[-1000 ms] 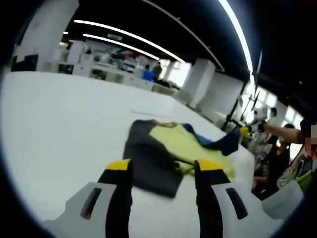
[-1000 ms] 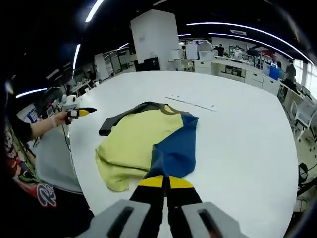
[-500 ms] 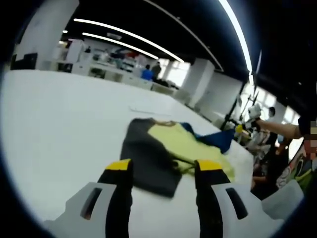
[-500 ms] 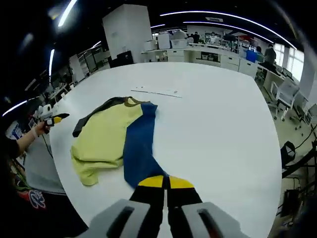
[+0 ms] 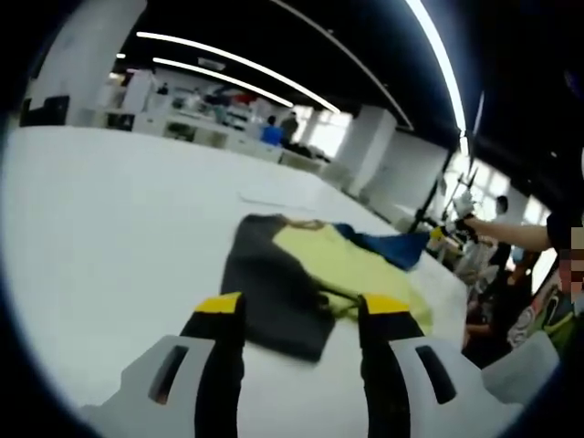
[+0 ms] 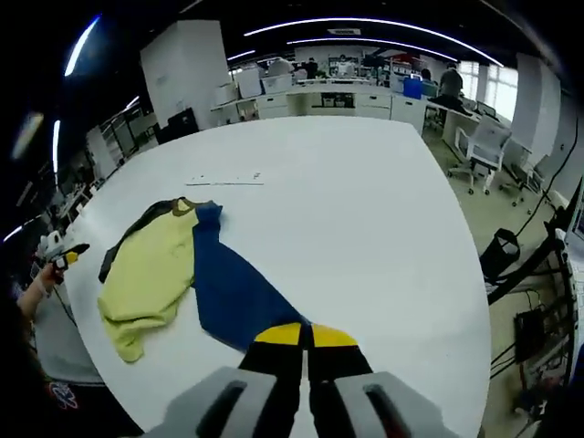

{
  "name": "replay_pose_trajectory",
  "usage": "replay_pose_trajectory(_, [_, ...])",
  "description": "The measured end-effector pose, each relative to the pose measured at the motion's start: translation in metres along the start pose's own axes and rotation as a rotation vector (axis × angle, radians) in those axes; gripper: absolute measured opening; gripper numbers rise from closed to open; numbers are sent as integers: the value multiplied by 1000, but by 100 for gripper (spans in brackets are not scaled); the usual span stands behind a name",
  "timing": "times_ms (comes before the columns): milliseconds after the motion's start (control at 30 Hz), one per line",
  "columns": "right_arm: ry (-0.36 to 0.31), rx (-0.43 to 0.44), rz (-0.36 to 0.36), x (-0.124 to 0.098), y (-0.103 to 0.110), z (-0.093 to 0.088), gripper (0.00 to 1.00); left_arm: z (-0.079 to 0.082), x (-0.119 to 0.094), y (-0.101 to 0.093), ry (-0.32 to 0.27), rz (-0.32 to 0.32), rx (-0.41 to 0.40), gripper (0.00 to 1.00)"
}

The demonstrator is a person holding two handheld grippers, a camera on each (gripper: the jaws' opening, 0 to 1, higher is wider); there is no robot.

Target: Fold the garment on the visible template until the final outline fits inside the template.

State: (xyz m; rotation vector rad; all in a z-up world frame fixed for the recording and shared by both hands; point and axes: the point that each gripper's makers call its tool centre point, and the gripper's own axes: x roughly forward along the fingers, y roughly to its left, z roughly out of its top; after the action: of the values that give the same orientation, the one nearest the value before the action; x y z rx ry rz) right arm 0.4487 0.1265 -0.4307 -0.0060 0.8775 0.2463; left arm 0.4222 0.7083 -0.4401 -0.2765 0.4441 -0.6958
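Right gripper view: your right gripper (image 6: 306,336) pinches the garment's (image 6: 173,269) blue panel, stretched from the jaws toward the bench's far-left edge. Your left gripper (image 5: 297,315) hovers with jaws spread, nearer the grey sleeve (image 5: 274,297)

Open office, ceiling light strips (image 6: 365,22)

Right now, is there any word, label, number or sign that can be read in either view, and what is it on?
None can be read.
The garment shows plain yellow, blue and dark panels, no print visible.
Faint marks on the white table beyond the garment: too small to read.
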Motion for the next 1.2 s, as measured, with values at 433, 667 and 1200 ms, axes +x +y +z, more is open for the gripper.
replay_pose_trajectory(433, [15,78,-90,-11,-30,-11,0,-7,6,-2,28,2,-8,46])
replay_pose_trajectory(667, [38,121,-111,-8,-41,-21,0,-10,11,-4,35,-1,-14,46])
replay_pose_trajectory(1200, [111,124,-145,23,-53,-28,0,-14,11,-3,40,20,-28,45])
